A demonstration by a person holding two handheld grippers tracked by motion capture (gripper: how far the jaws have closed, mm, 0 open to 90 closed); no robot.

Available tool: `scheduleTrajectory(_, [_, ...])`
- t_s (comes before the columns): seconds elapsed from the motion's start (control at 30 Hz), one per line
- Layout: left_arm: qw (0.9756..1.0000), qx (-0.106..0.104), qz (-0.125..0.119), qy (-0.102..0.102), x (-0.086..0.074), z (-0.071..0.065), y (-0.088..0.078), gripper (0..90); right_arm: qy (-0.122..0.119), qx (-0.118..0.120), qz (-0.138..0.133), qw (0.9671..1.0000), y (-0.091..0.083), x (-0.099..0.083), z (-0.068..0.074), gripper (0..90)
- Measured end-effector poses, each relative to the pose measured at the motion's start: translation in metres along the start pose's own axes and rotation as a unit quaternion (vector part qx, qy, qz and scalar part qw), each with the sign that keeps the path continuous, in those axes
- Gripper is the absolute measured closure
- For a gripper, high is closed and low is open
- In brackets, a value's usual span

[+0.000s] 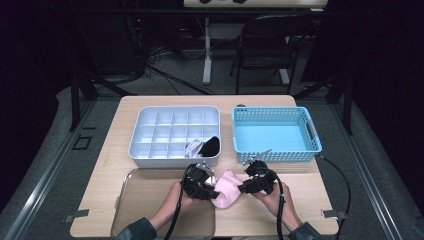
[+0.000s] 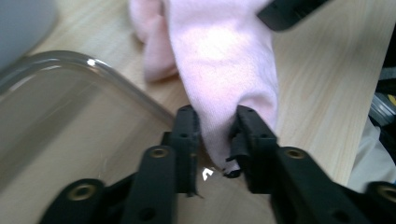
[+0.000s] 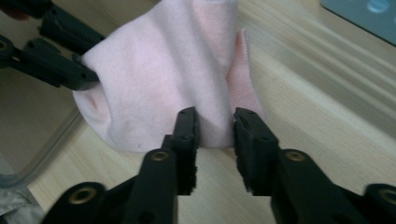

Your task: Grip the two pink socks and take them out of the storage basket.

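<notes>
A pink sock (image 1: pixel 226 189) lies bunched on the wooden table near its front edge, stretched between my two grippers. My left gripper (image 1: pixel 212 191) grips it from the left. In the left gripper view its jaws (image 2: pixel 215 135) pinch a fold of the pink sock (image 2: pixel 219 56) just past the clear tray's rim (image 2: pixel 116 79). My right gripper (image 1: pixel 246 188) holds the opposite side. In the right gripper view its pads (image 3: pixel 215 128) press on the pink sock (image 3: pixel 154 79), with the left gripper (image 3: pixel 60 70) clamped on the far left edge.
A clear tray (image 1: pixel 150 200) sits at the front left under my left hand. Behind it stands a white compartment organizer (image 1: pixel 135 147) holding a white sock (image 1: pixel 193 147) and a black sock (image 1: pixel 211 145). A blue basket (image 1: pixel 272 137) stands at the back right.
</notes>
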State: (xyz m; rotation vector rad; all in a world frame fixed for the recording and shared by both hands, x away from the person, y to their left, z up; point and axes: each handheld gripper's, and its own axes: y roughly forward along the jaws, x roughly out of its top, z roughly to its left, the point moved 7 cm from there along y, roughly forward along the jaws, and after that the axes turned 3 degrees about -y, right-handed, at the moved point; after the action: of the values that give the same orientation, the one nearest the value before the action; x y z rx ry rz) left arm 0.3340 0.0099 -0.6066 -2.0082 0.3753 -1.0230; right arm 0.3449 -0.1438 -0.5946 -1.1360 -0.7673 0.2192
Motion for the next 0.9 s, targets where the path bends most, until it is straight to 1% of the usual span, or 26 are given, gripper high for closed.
scheduleTrajectory(0.07, [1.0000, 0.000, 0.003, 0.006, -0.001, -0.003, 0.004, 79.2, -0.009, -0.005, 0.009, 0.9999, 0.000, -0.001, -0.001, 75.8])
scheduleTrajectory(0.1, [1.0000, 0.001, 0.003, 0.007, -0.001, -0.004, 0.006, 81.6, -0.014, -0.003, 0.006, 0.9999, 0.000, 0.000, 0.000, 78.5])
scheduleTrajectory(0.13, [1.0000, -0.002, 0.004, 0.008, -0.002, -0.006, 0.007, 82.8, -0.010, -0.003, -0.001, 0.9999, 0.001, 0.001, 0.002, 79.4])
scheduleTrajectory(0.17, [0.9999, -0.005, 0.005, 0.009, -0.002, -0.007, 0.009, 83.7, -0.016, -0.011, 0.001, 0.9998, 0.000, 0.001, 0.001, 80.1])
scheduleTrajectory(0.2, [1.0000, -0.003, 0.002, 0.008, -0.002, -0.009, 0.010, 83.9, -0.019, -0.014, -0.003, 0.9997, 0.000, 0.002, 0.001, 80.4])
scheduleTrajectory(0.23, [0.9999, -0.012, 0.000, 0.006, -0.002, -0.011, 0.011, 84.4, -0.024, -0.021, -0.010, 0.9995, 0.000, 0.003, 0.002, 80.5])
scheduleTrajectory(0.27, [0.9998, -0.017, -0.003, 0.004, -0.002, -0.013, 0.013, 84.6, -0.037, -0.032, -0.005, 0.9988, -0.002, 0.003, 0.000, 80.5])
scheduleTrajectory(0.3, [0.9997, -0.022, -0.008, 0.004, -0.002, -0.016, 0.014, 84.7, -0.039, -0.038, -0.014, 0.9984, -0.001, 0.005, 0.002, 80.4])
scheduleTrajectory(0.33, [0.9994, -0.032, -0.010, 0.006, -0.002, -0.020, 0.015, 84.7, -0.053, -0.043, -0.008, 0.9976, -0.002, 0.006, 0.001, 79.7])
scheduleTrajectory(0.37, [0.9989, -0.045, -0.011, 0.004, -0.002, -0.024, 0.017, 84.7, -0.058, -0.055, -0.010, 0.9967, -0.002, 0.007, 0.000, 78.6])
scheduleTrajectory(0.4, [0.9987, -0.051, -0.008, 0.003, -0.002, -0.029, 0.019, 84.5, -0.065, -0.061, -0.012, 0.9960, -0.002, 0.009, 0.000, 77.1])
scheduleTrajectory(0.43, [0.9976, -0.068, -0.005, 0.007, -0.001, -0.034, 0.022, 84.3, -0.068, -0.065, -0.010, 0.9955, -0.001, 0.010, -0.001, 73.6])
scheduleTrajectory(0.47, [0.9974, -0.071, -0.004, 0.011, -0.001, -0.038, 0.023, 83.8, -0.070, -0.069, -0.010, 0.9952, 0.000, 0.011, -0.003, 72.0])
scheduleTrajectory(0.5, [0.9974, -0.071, -0.004, 0.011, -0.001, -0.038, 0.023, 82.2, -0.070, -0.069, -0.010, 0.9952, 0.000, 0.011, -0.003, 72.0])
scheduleTrajectory(0.53, [0.9978, -0.064, 0.002, 0.018, -0.001, -0.041, 0.025, 82.2, -0.070, -0.069, -0.001, 0.9952, 0.000, 0.011, -0.004, 70.2])
scheduleTrajectory(0.57, [0.9970, -0.076, 0.000, 0.017, 0.000, -0.043, 0.023, 71.9, -0.056, -0.067, -0.003, 0.9962, 0.002, 0.010, -0.007, 64.5])
scheduleTrajectory(0.6, [0.9971, -0.074, 0.000, 0.019, 0.000, -0.042, 0.021, 70.0, -0.055, -0.061, -0.001, 0.9966, 0.001, 0.009, -0.008, 61.8])
scheduleTrajectory(0.63, [0.9972, -0.073, -0.004, 0.016, 0.001, -0.041, 0.018, 67.2, -0.047, -0.054, -0.008, 0.9974, 0.000, 0.008, -0.007, 59.6])
scheduleTrajectory(0.67, [0.9973, -0.072, -0.006, 0.015, 0.001, -0.039, 0.015, 61.8, -0.047, -0.049, -0.008, 0.9977, -0.002, 0.007, -0.009, 59.0])
scheduleTrajectory(0.7, [0.9977, -0.065, -0.009, 0.014, 0.002, -0.037, 0.012, 60.4, -0.039, -0.042, -0.011, 0.9983, -0.003, 0.007, -0.008, 57.5])
scheduleTrajectory(0.73, [0.9972, -0.073, -0.016, 0.010, 0.002, -0.036, 0.008, 59.6, -0.035, -0.037, -0.008, 0.9987, -0.005, 0.005, -0.009, 55.3])
scheduleTrajectory(0.77, [0.9975, -0.068, -0.016, 0.010, 0.003, -0.034, 0.006, 57.4, -0.030, -0.034, -0.006, 0.9989, -0.006, 0.004, -0.010, 52.8])
scheduleTrajectory(0.8, [0.9979, -0.061, -0.019, 0.008, 0.003, -0.031, 0.003, 56.3, -0.020, -0.032, -0.007, 0.9993, -0.006, 0.003, -0.010, 52.5])
scheduleTrajectory(0.83, [0.9984, -0.050, -0.026, 0.002, 0.004, -0.026, -0.001, 55.6, -0.014, -0.026, -0.011, 0.9995, -0.007, 0.003, -0.009, 50.8])
scheduleTrajectory(0.87, [0.9984, -0.050, -0.026, 0.002, 0.004, -0.026, -0.001, 52.2, -0.014, -0.026, -0.011, 0.9995, -0.007, 0.003, -0.009, 50.8])
scheduleTrajectory(0.9, [0.9987, -0.043, -0.028, 0.002, 0.004, -0.024, -0.003, 52.2, -0.006, -0.022, -0.014, 0.9996, -0.007, 0.002, -0.010, 46.8])
